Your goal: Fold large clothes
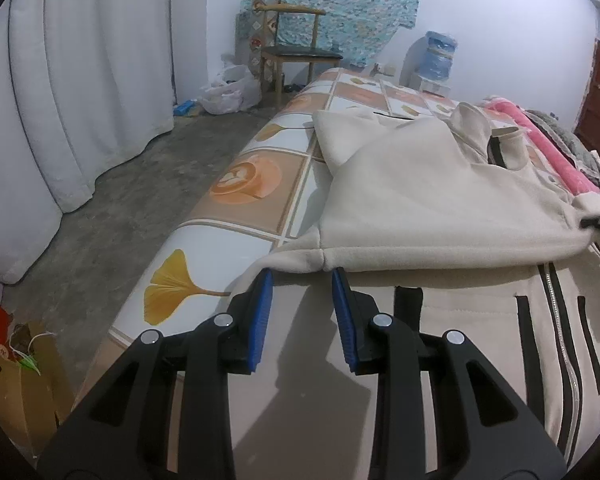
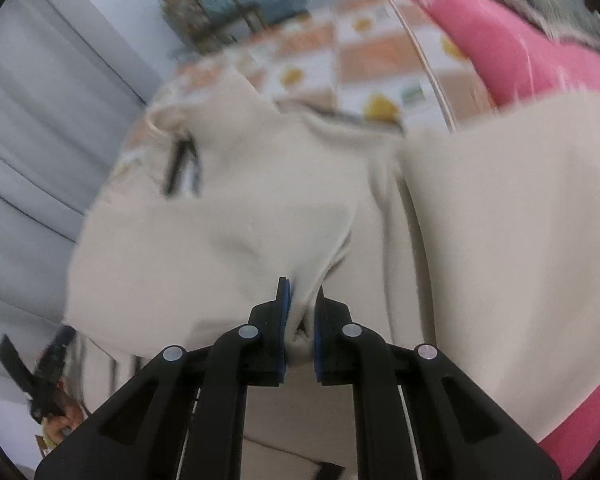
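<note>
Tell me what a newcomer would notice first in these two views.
The big cream jacket spread over the patterned bed cover, its upper half folded back toward the camera. The right tongs pinch a bunch of its fabric, while the left tongs sit open at the folded edge. A pink roll lies behind.

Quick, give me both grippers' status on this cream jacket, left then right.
Left gripper: open, tips at the folded edge of the cream jacket, nothing pinched.
Right gripper: shut on a bunch of the jacket's fabric.
</note>
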`<state>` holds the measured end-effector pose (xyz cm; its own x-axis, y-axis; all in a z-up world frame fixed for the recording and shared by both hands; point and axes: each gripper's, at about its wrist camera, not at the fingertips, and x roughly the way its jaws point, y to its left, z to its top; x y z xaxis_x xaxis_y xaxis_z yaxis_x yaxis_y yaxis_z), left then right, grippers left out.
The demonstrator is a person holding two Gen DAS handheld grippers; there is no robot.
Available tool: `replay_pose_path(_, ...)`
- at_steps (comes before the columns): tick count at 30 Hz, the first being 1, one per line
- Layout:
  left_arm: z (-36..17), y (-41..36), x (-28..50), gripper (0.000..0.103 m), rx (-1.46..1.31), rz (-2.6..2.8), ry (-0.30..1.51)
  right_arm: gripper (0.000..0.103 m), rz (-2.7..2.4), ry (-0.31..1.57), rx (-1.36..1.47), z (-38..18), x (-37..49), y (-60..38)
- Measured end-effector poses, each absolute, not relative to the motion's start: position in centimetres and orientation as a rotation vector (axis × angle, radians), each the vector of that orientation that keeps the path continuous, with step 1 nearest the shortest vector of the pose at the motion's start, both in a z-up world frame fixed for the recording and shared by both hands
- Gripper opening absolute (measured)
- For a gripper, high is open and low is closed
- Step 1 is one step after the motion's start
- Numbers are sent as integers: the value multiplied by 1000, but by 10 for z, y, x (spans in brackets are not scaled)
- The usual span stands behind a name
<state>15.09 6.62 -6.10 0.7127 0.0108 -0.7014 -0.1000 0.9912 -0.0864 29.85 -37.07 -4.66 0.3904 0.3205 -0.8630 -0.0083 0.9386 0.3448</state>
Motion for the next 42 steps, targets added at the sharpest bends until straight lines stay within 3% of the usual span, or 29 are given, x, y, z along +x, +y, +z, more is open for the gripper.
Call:
replay_pose_path(10, -61, 73, 143, 31, -160, -25, 772, 11, 164, 1143, 164, -48, 288, -360)
replay_pose_path(13, -57, 75, 136, 31, -161, -44, 785, 19, 123, 1139, 140, -47, 285, -359)
replay_pose_path(19, -26, 89, 116, 31, -156, -94, 769, 19, 69, 1076, 74, -22, 273, -355)
replay_pose_path(21, -13, 95, 116, 31, -159, -94, 758, 24, 95, 1073, 103, -19, 275, -356)
replay_pose_path(23, 2, 105, 122, 31, -191, -105, 752, 37, 100, 1094, 144, -25, 280, -360)
replay_pose_path(31, 16, 137, 218, 46, -374, -193, 866, 38, 117, 1129, 134, -44, 282, -357)
replay_pose_path(40, -35, 121, 340, 44, -454, -174, 1027, 34, 148, 1123, 117, -47, 280, -358)
replay_pose_path(42, -39, 115, 352, 35, -438, -171, 1038, 33, 149, 1120, 112, -48, 280, -357)
